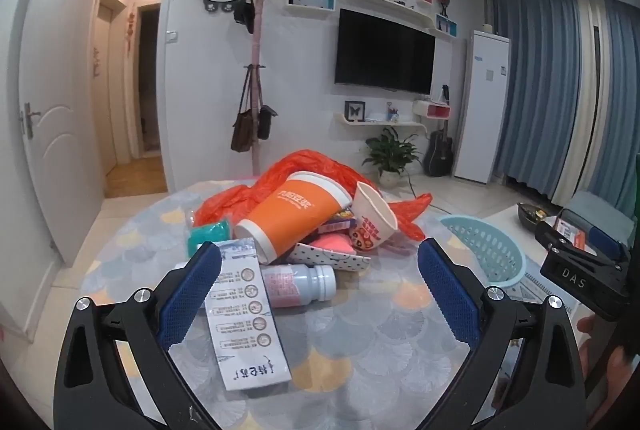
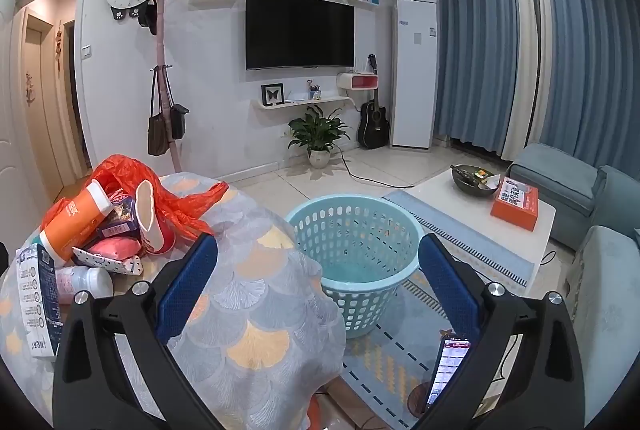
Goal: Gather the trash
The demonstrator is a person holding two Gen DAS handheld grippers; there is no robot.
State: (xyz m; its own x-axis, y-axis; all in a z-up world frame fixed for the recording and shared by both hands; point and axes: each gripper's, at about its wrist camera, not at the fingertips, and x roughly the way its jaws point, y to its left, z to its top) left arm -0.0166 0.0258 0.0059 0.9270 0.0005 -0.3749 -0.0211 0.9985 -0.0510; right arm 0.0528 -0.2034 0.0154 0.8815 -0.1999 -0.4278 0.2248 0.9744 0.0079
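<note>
Trash [image 1: 304,226] lies heaped on a round table [image 1: 360,342] covered with a fan-patterned cloth, and the teal basket [image 2: 356,230] on the floor serves as landmark: the heap sits on the tabletop, left of the basket and higher than it.

An orange cup [image 1: 296,216] lies on its side on top, long axis slanting, mouth pointing up and away toward the basket side, base toward the near left. Just beside it on the basket side, a white paper cup [image 1: 372,218] is tipped with its mouth up and tilted away from the basket. An orange plastic bag [image 1: 320,165] is crumpled behind both.

On the near side of the heap a white bottle [image 1: 300,284] lies flat, cap end pointing toward the basket. A flattened white carton [image 1: 244,314] lies next to it on the side away from the basket, its long axis running from the heap toward the camera.

The left gripper [image 1: 320,294] hovers over the carton and bottle, jaws spread wide and gripping nothing. The right gripper [image 2: 318,294] stands above the table edge by the basket, jaws likewise released and empty.
</note>
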